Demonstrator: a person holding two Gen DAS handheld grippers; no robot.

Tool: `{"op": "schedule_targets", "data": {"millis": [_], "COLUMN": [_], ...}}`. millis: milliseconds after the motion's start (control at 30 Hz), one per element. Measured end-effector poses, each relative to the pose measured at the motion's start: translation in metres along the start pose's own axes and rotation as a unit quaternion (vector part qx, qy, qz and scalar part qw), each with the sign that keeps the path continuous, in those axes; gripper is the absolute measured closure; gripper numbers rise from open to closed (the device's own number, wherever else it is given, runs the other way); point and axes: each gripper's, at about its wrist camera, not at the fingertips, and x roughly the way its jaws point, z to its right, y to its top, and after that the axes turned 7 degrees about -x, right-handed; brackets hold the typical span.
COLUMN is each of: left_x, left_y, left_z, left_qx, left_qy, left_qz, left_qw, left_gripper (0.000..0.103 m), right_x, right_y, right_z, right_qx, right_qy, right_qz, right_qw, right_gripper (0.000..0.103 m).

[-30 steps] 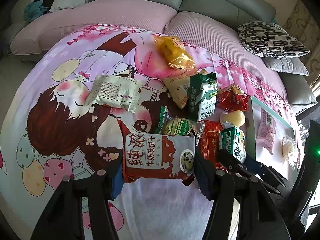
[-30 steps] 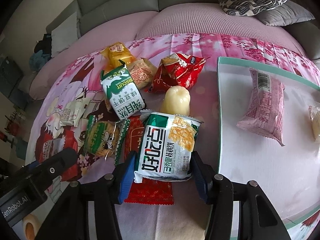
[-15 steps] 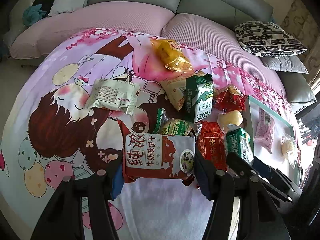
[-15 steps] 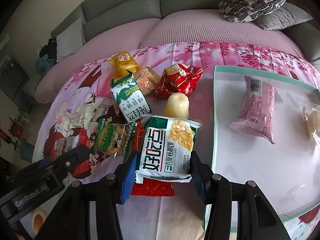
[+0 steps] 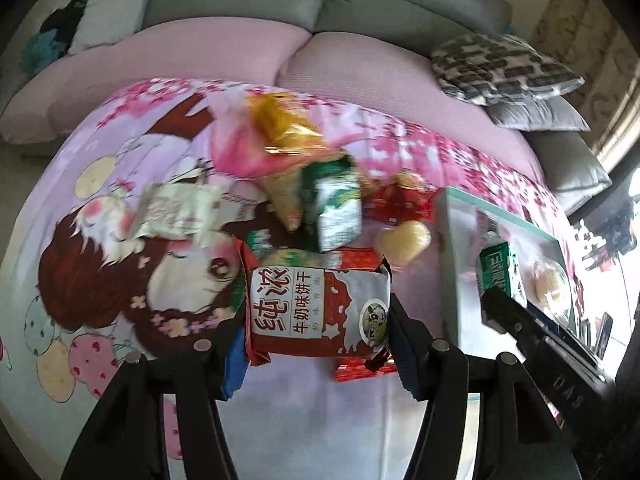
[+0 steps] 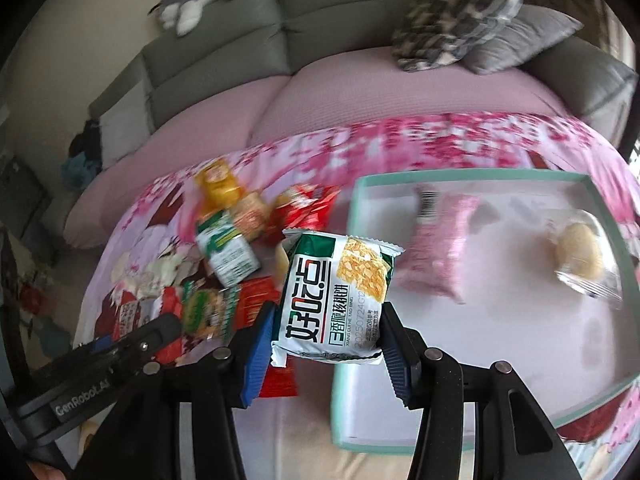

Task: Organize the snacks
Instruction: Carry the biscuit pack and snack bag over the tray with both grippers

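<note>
Both packets have come up off the pile since a moment ago. Your right gripper (image 6: pixel 326 344) jaws squeeze the green cookie packet (image 6: pixel 336 296) at the tray's (image 6: pixel 472 174) edge. Your left gripper (image 5: pixel 316 336) jaws squeeze the red biscuit packet (image 5: pixel 318 312) above the cartoon cloth (image 5: pixel 100 208).

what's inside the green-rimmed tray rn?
In the tray: a pink packet and a clear-wrapped pale bun. The right tool holds a green-white packet at the tray's near-left edge, covering that corner.
</note>
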Motion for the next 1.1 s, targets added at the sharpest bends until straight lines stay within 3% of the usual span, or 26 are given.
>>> {"op": "schedule_targets", "data": {"millis": [200, 533, 667, 1100], "left_x": [0.005, 0.038, 0.055, 0.084], "left_y": [0.0, -0.006, -0.014, -0.027], "left_z": [0.048, 0.132, 0.147, 0.165], "left_qx": [0.049, 0.135, 0.148, 0.173], "left_qy": [-0.022, -0.044, -0.043, -0.028], "left_qz": [-0.007, -0.04, -0.068, -0.099], "left_qw": [0.9985, 0.9891, 0.9857, 0.9795], "left_gripper": [0.041, 0.041, 0.041, 0.041], "right_x": [-0.016, -0.013, -0.007, -0.002], "right_y": [0.001, 0.0, 0.001, -0.003], "right_z": [0.056, 0.1, 0.116, 0.146], "right_qx": [0.05, 0.091, 0.104, 0.14], "right_qy": [-0.067, -0.076, -0.08, -0.088], "right_qz": [-0.005, -0.023, -0.03, -0.032], "right_qw": [0.996, 0.993, 0.991, 0.986], "right_gripper": [0.05, 0.05, 0.05, 0.05]}}
